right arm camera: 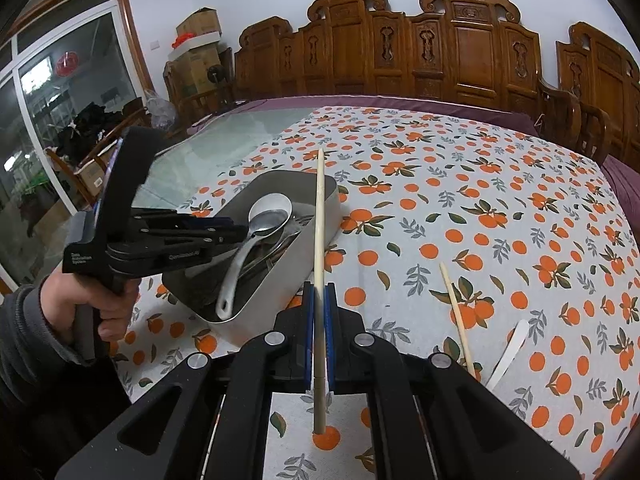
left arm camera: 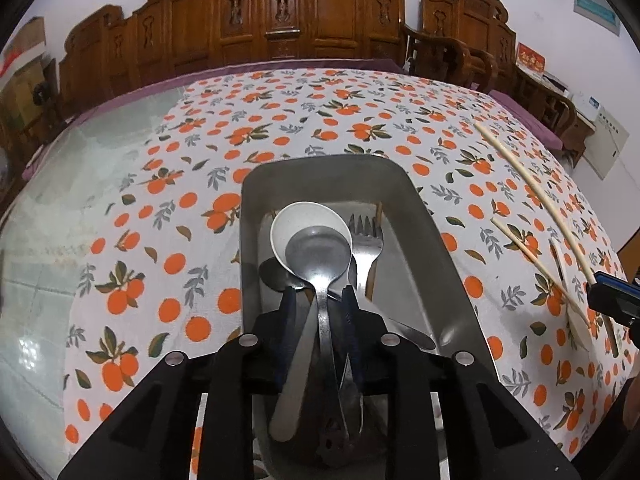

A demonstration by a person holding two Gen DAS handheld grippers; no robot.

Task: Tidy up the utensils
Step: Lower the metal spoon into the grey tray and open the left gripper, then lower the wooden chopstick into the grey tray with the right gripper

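In my right wrist view the right gripper [right arm camera: 319, 300] sits at the bottom centre, its blue pads pinching a long chopstick [right arm camera: 319, 240] that runs up the middle of the frame, its far tip over the far corner of the metal tray [right arm camera: 280, 280]. Low in the left wrist view, my left gripper [left arm camera: 319, 300] has its jaws slightly spread around the handle of a steel spoon [left arm camera: 318, 256]; the pads do not look to be pressing, so I judge that spoon is being set down. It lies in the tray on top of a white spoon [left arm camera: 308, 220], with a fork [left arm camera: 366, 240] beside it.

Further out on the orange-print cloth over the bench [right arm camera: 480, 200], at the lower right of the right view, a second chopstick [right arm camera: 456, 316] and a white utensil [right arm camera: 510, 344] are still loose.

Next I would back the left gripper clear, then lower the held chopstick lengthwise into the tray, minding the rim.
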